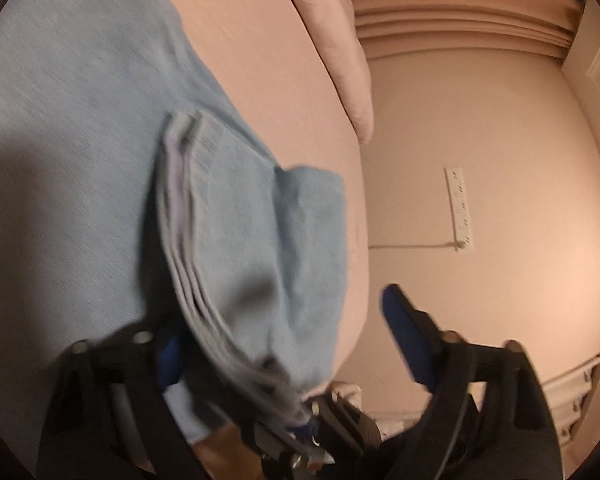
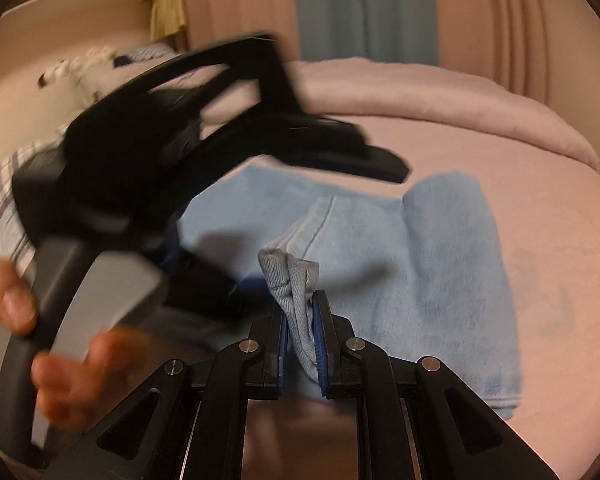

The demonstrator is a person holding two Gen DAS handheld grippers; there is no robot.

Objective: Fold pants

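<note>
Light blue denim pants lie folded on a pink bed. My right gripper is shut on a bunched hem end of the pants and holds it up off the folded stack. My left gripper is open, its jaws wide apart, and a layered end of the pants hangs between them without being clamped. The left gripper also shows in the right wrist view, blurred, above the left part of the pants, with the person's hand on its handle.
A pink duvet is bunched along the far side of the bed. The bed's edge drops to the floor, where a white power strip lies. Curtains hang behind the bed. Striped bedding lies at the left.
</note>
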